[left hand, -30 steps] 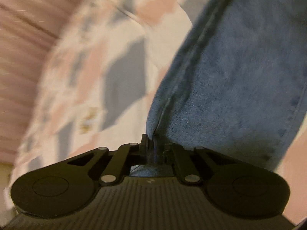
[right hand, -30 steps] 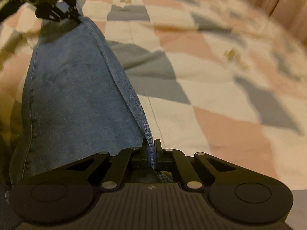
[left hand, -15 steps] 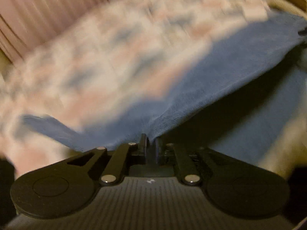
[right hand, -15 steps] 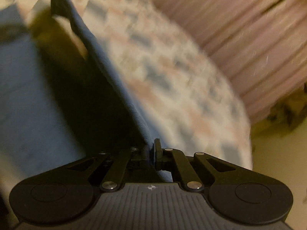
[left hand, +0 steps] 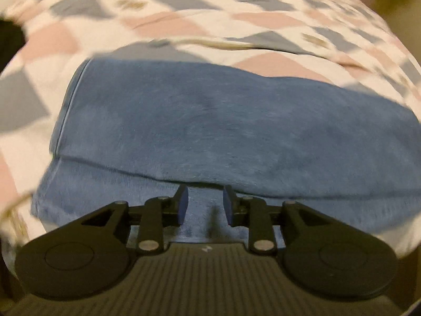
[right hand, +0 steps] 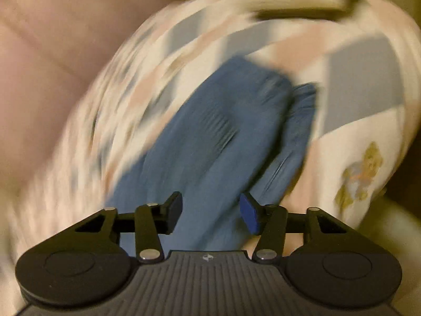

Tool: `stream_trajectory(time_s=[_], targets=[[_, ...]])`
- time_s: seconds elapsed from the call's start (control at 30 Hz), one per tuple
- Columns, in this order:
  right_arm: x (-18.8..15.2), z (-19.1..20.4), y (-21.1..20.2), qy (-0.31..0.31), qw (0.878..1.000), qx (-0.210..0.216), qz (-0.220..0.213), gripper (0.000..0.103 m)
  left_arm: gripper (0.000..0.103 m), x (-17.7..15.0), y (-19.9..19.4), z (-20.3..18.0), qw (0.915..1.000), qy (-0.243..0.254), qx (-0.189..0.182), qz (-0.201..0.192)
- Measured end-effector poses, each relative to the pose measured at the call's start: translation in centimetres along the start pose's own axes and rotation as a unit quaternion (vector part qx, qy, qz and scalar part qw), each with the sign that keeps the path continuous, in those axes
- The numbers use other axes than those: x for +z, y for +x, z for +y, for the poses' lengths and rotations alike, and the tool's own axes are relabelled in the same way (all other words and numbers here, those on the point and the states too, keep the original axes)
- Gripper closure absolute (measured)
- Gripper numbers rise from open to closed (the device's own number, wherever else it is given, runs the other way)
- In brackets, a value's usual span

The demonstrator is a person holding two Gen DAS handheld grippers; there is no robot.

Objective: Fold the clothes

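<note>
Both grippers stood with fingers apart above folded blue jeans.

The left gripper (left hand: 205, 205) gripped nothing, low in the frame, just over the jeans (left hand: 210, 131), which lay doubled across the middle of a checked bedspread (left hand: 184, 23). The right gripper (right hand: 210, 213) gaped likewise (view blurred) over the jeans (right hand: 210, 137), running toward the upper right.

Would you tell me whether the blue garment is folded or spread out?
Folded: in the left wrist view, the blue garment has an upper layer lying over a lower one.
</note>
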State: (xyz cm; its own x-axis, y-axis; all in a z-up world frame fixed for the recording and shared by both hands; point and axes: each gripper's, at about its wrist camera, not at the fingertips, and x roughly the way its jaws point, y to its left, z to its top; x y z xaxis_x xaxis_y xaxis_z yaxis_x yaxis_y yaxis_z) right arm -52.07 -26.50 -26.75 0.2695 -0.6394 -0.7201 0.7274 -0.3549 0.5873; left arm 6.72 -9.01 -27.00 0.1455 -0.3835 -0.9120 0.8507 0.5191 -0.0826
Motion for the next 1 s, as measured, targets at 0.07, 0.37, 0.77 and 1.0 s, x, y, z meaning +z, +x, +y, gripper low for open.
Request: stream_trajectory(time_s=[0.07, 0.37, 0.77, 1.0], targets=[[2.6, -2.2, 1.1, 0.039, 0.999, -0.016, -0.019, 0.055, 0.072, -0.5, 0.3, 0.4, 0.9990, -0.044, 0.002, 0.006], [6.0, -5.3, 5.8, 0.102, 0.994, -0.020, 0.016, 0.053, 0.062, -3.4, 0.5, 7.3, 0.9406, -0.335, -0.010, -0.054], [5.2, -5.7, 8.1, 0.130, 0.991, 0.003, 0.008, 0.042, 0.057, -2.9, 4.0, 13.5, 0.8886, -0.440, 0.007, -0.128], [5.9, -5.8, 7.8, 0.107, 0.994, -0.007, 0.011, 0.075, 0.103, -0.5, 3.8, 14.6, 0.8980, -0.416, 0.008, -0.144]])
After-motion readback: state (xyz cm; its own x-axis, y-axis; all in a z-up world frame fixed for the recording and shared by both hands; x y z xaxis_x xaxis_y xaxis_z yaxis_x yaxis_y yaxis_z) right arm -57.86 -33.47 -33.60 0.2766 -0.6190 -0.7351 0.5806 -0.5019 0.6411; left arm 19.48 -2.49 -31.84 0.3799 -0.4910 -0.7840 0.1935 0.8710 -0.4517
